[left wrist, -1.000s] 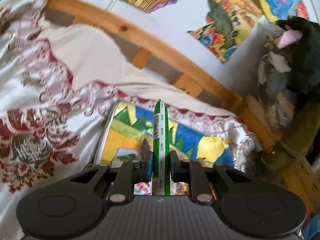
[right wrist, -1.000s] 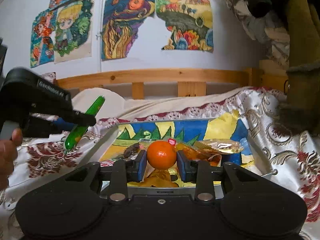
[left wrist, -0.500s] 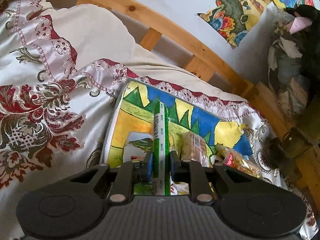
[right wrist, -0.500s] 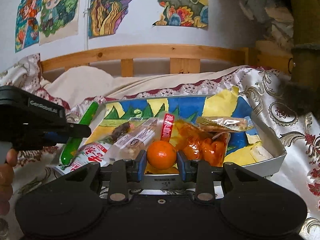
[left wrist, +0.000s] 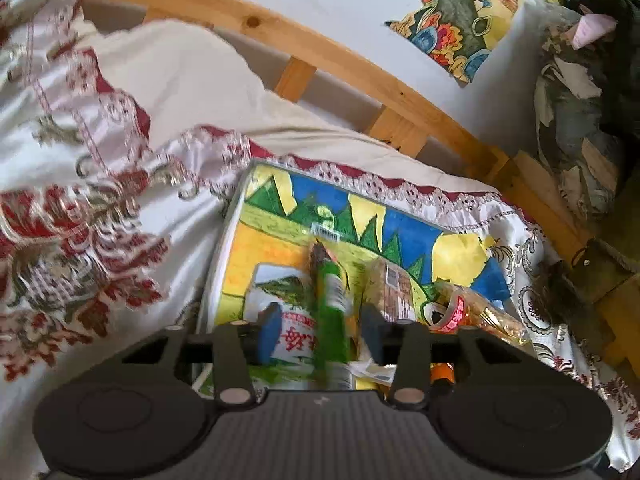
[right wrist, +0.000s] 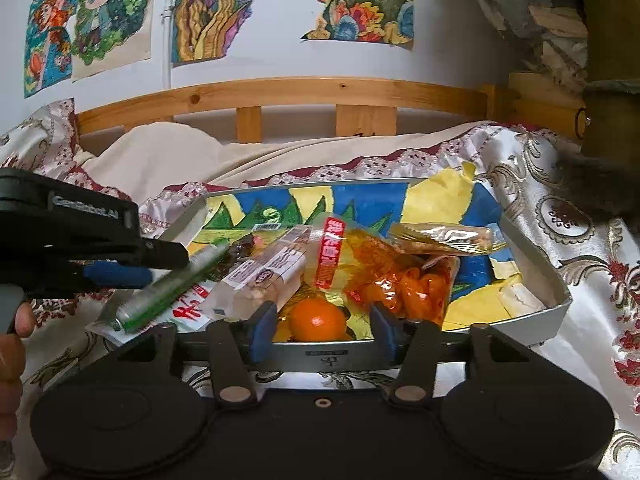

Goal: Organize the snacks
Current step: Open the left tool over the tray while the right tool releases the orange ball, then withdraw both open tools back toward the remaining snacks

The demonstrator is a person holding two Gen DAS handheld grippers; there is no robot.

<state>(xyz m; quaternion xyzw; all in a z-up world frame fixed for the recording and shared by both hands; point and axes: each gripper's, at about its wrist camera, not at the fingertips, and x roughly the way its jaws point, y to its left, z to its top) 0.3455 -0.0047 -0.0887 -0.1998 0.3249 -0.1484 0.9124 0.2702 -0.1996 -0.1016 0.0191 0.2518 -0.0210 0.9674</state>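
Note:
A shallow grey tray [left wrist: 236, 216] lined with a bright drawing lies on the bed. My left gripper [left wrist: 320, 332] hangs over its near left part with jaws opening. A green stick snack [left wrist: 330, 312] lies blurred and tilted between the pads, touching neither. In the right wrist view the same stick [right wrist: 172, 288] slants down below the left gripper [right wrist: 164, 266]. My right gripper [right wrist: 324, 326] is at the tray's front wall [right wrist: 556, 312], jaws opening. An orange [right wrist: 316, 320] rests between its pads with a gap on each side.
In the tray lie a clear biscuit packet [right wrist: 264, 276], a bag of orange sweets [right wrist: 404, 284], a golden wrapper [right wrist: 444, 238] and a white red-lettered packet [right wrist: 188, 312]. A wooden headboard [right wrist: 288, 92] runs behind. A person's hand [right wrist: 12, 320] is at the left edge.
Both pairs of jaws have parted. The green stick has left the left pads and tipped down toward the tray. The orange sits loose and lower. Both grippers have sunk toward the tray.

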